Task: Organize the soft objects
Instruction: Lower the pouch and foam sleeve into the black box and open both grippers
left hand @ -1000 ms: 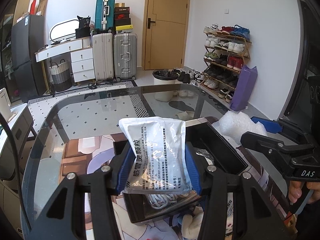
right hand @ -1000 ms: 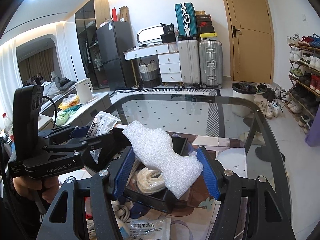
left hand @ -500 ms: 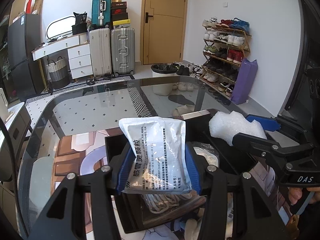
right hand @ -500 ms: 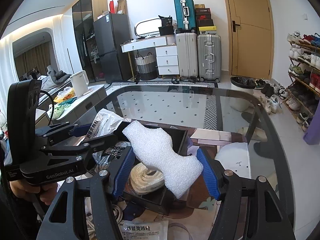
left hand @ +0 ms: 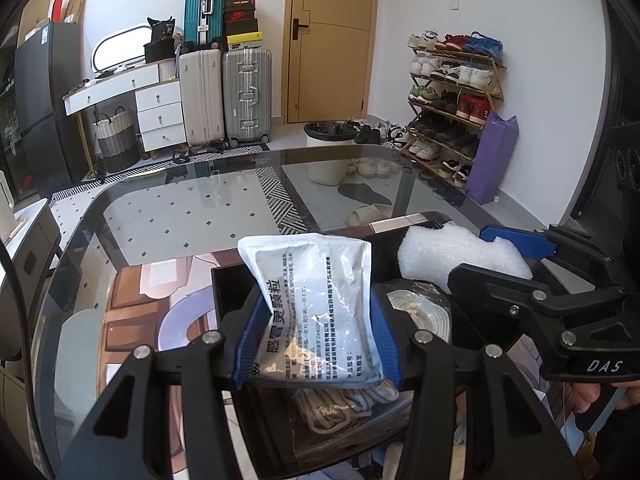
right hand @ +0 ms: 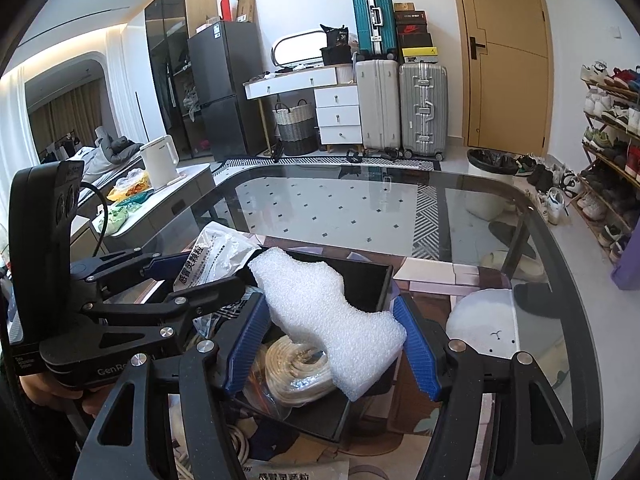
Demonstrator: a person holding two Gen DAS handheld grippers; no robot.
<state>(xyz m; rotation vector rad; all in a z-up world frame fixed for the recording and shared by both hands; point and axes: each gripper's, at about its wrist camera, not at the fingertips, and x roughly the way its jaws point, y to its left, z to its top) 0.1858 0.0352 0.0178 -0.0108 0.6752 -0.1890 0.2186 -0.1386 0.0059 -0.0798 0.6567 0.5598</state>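
Left gripper [left hand: 316, 336] closed on a silvery medicine sachet [left hand: 316, 312], blue pads pressing both long edges, printed face turned to the camera, sachet held upright above the near end of a black tray [left hand: 228, 280]. Right gripper [right hand: 334, 344] clamped on a white foam piece [right hand: 324, 312], an irregular boot-like shape, wide end between the pads, narrow end pointing up and away. Foam hung over the same black tray, on its right side as seen from the left wrist. Inside the tray: a coiled cream rope [right hand: 296, 364] in clear wrap, directly beneath the foam; a second bundle of braided cord [left hand: 336, 412] under the sachet. Both grippers side by side over the tray, close but apart (each visible at the edge of the other's view). Another sachet [right hand: 288, 472] of the same print flat on the mat in front of the tray, only partly in view. Tray sat on a patterned mat [left hand: 132, 320] on a glass table [left hand: 200, 208]. A hand seen on each gripper's handle. Beyond the table: suitcases [left hand: 224, 96], white drawers, a shoe rack [left hand: 452, 96] and a door.
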